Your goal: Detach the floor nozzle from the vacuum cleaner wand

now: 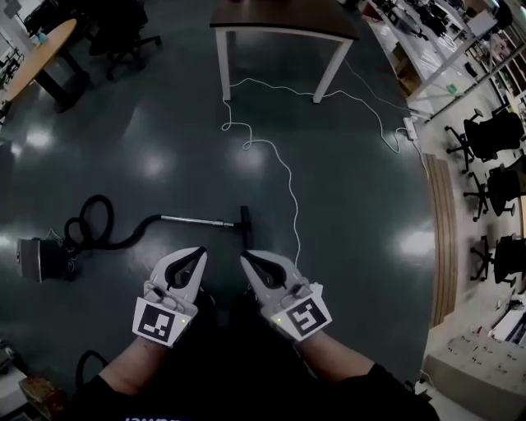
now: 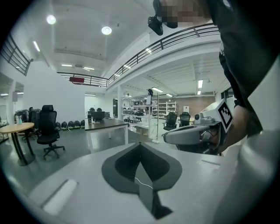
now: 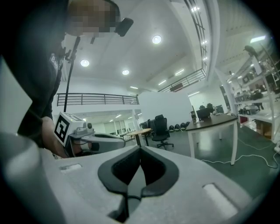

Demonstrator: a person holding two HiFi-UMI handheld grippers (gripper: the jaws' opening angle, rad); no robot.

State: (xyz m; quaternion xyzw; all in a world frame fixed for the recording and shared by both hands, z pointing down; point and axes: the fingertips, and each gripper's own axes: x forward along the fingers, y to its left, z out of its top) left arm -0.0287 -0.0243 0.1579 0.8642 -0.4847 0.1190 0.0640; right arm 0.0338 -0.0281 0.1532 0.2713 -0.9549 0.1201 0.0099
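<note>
The vacuum cleaner lies on the dark floor in the head view: its body (image 1: 37,256) at the left, a looped black hose (image 1: 92,224), the wand (image 1: 191,220) running right, and the black floor nozzle (image 1: 244,225) on the wand's end. My left gripper (image 1: 199,252) and right gripper (image 1: 246,258) are held side by side above the floor, just on the near side of the wand and nozzle, touching neither. Both are shut and hold nothing. The left gripper view shows its shut jaws (image 2: 141,144) and the right gripper (image 2: 192,133) beside it. The right gripper view shows its shut jaws (image 3: 140,149) and the left gripper (image 3: 94,141).
A white cable (image 1: 283,164) snakes across the floor from a power strip (image 1: 408,127), past a brown-topped table (image 1: 283,25) with white legs, toward the nozzle. A round table (image 1: 37,57) stands far left. Office chairs (image 1: 485,136) line the right side.
</note>
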